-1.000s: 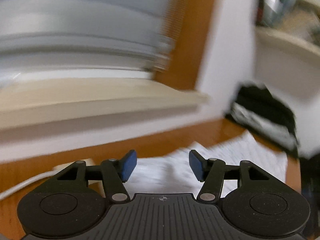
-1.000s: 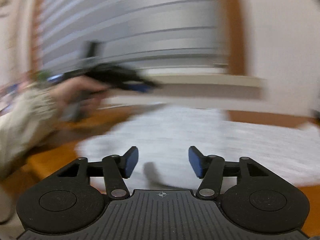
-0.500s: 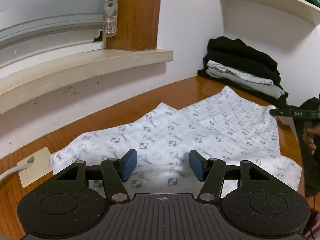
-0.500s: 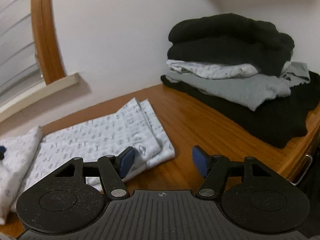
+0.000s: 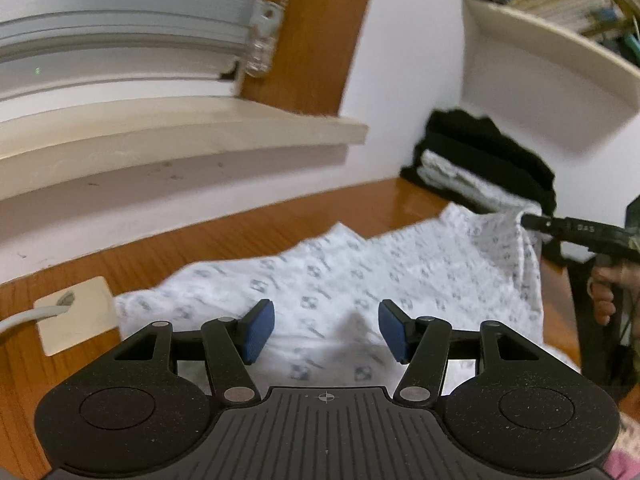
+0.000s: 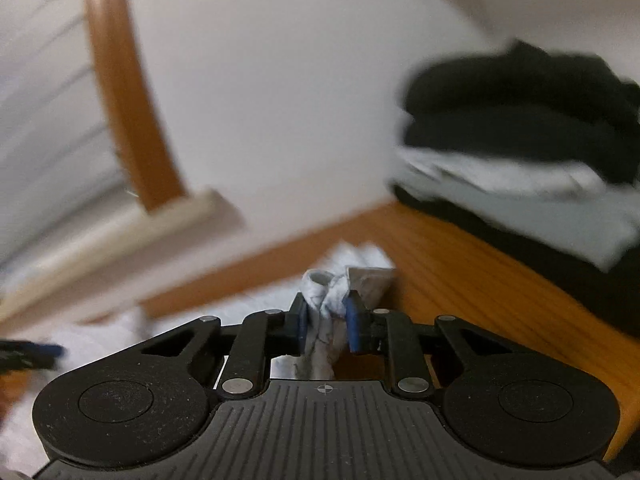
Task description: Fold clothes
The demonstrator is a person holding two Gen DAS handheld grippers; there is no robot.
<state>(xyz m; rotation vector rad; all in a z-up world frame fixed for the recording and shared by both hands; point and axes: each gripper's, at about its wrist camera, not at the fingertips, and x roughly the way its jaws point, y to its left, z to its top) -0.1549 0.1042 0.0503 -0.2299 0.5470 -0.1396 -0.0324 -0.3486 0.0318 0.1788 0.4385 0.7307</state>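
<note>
A white garment with a small grey print (image 5: 360,272) lies spread on the wooden table (image 5: 240,232). My left gripper (image 5: 326,330) hovers open just over its near edge, with nothing between the blue pads. My right gripper (image 6: 327,320) is closing, and its pads pinch a bunched corner of the garment (image 6: 328,292). In the left wrist view that right gripper (image 5: 528,220) holds the far right corner raised off the table, with a person's hand (image 5: 608,288) behind it.
A stack of folded black, white and grey clothes (image 5: 480,152) sits at the table's far right corner by the wall, also in the right wrist view (image 6: 520,128). A socket plate with a cable (image 5: 76,320) lies at the left. A window sill (image 5: 180,136) runs behind.
My right gripper has swung in to the garment's far corner, closed on it and lifted it. My left gripper stays open over the near edge, slightly lower.
</note>
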